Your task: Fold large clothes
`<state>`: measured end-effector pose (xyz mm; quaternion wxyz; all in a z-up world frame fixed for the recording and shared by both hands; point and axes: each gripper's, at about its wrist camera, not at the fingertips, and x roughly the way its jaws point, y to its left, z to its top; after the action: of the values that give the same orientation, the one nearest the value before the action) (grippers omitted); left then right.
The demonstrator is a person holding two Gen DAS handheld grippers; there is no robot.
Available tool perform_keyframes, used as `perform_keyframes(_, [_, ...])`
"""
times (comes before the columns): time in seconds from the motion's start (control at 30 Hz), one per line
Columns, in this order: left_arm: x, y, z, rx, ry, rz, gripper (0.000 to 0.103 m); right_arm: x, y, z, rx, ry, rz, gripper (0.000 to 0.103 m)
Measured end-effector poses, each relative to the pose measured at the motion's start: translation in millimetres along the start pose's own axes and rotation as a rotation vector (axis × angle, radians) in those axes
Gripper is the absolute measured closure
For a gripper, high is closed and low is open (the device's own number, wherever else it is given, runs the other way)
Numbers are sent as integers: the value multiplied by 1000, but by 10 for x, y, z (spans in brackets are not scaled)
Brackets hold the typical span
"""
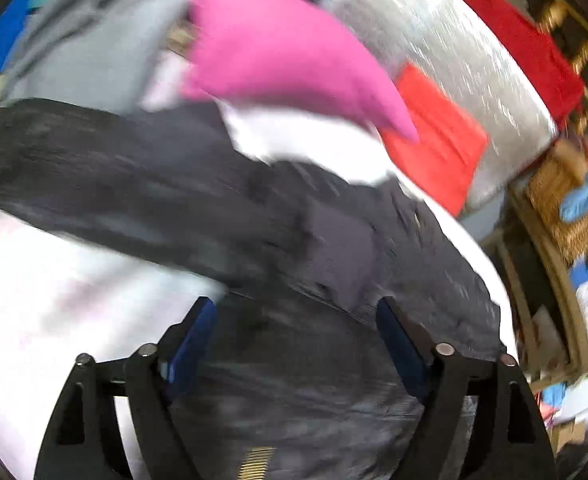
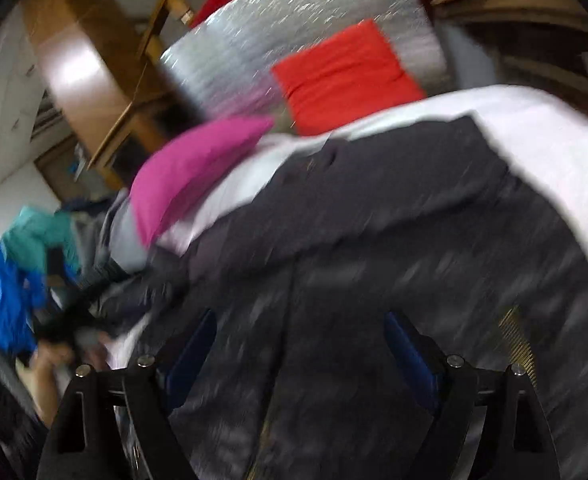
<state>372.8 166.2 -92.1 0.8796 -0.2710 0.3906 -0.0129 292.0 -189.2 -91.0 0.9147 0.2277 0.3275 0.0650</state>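
Note:
A large dark grey garment (image 1: 214, 208) lies spread over a white sheet (image 1: 46, 288), with a gold zip showing at the bottom edge. My left gripper (image 1: 295, 312) hangs over it, open, its blue pads (image 1: 192, 348) wide apart and nothing pinched between them. In the right wrist view the same dark garment (image 2: 393, 240) fills the middle, a seam running down it. My right gripper (image 2: 299, 320) also stands open above the cloth, its fingers (image 2: 409, 352) apart and holding nothing. Both views are blurred.
A pink cushion (image 1: 278, 56) and a red folded cloth (image 1: 433, 140) lie beyond the garment, by a silver quilted surface (image 1: 433, 40). A pile of grey, teal and blue clothes (image 2: 26, 272) sits at the left, near a person's hand (image 2: 50, 364). Wooden furniture and baskets (image 1: 561, 200) stand at the right.

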Motion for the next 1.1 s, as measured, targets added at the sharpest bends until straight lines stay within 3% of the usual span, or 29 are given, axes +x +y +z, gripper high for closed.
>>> perform_keyframes(0.07, [-212,446,142,-67,-51,41,19,91,101,-141,-49,10,3,15])
perform_keyframes(0.2, [-477,1666,493,-292,-143,141,20,108,271,-186,-155,-24,11,15])
perform_keyframes(0.3, [-492,2352,648,-434,-162,161,20,173,246,-281,-154,7,16,15])
perform_keyframes(0.5, [-338,2926,746,-569,-168,117,25,293,228,-271,-139,32,7,15])
perform_keyframes(0.57, [-277,3042,740,-618,-164,96,28,312,218,-270,-141,38,6,15])
perform_keyframes(0.7, [-252,3087,805,-619,-179,104,35,316,203,-276,-140,45,5,15])
perform_keyframes(0.77, [-236,3093,831,-611,-159,158,58,322,205,-277,-138,46,6,15])
perform_keyframes(0.8, [-199,3134,845,-617,-135,197,77,326,203,-275,-136,47,6,15])
perform_keyframes(0.87, [-167,3156,875,-624,-131,202,81,331,202,-275,-133,48,7,15])
perform_keyframes(1.0, [-289,2806,994,-497,-169,322,89,334,192,-272,-128,48,9,15])
perform_keyframes(1.1, [-602,2214,1115,-310,-273,399,90,322,184,-265,-119,42,13,15])
